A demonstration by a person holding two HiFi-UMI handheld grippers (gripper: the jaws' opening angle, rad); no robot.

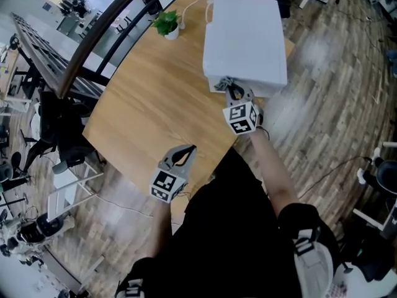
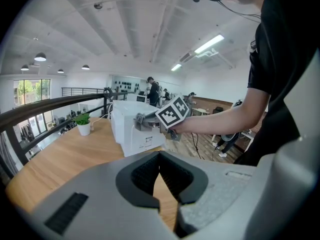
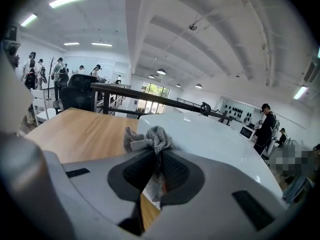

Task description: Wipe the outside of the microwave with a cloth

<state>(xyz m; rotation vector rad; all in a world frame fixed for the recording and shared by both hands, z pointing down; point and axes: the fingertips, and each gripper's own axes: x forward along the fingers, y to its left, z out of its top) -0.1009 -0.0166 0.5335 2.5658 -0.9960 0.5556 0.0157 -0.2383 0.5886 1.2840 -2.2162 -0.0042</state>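
Note:
The white microwave (image 1: 245, 39) stands at the far right of the wooden table (image 1: 149, 110). My right gripper (image 1: 232, 93) is shut on a grey knitted cloth (image 1: 223, 82) and holds it against the microwave's near lower edge. In the right gripper view the cloth (image 3: 150, 138) bunches out past the jaws of that gripper (image 3: 159, 154), with the microwave's white top (image 3: 215, 139) just behind. My left gripper (image 1: 184, 153) hovers over the table's near edge, shut on nothing. The left gripper view looks past the closed left gripper (image 2: 159, 156) to the microwave (image 2: 131, 129) and the right gripper (image 2: 145, 122).
A small potted plant (image 1: 167, 23) stands at the table's far edge, left of the microwave, with a white cable (image 1: 192, 5) beside it. A dark railing (image 1: 93, 39) runs along the table's left side. Wooden floor lies to the right and below.

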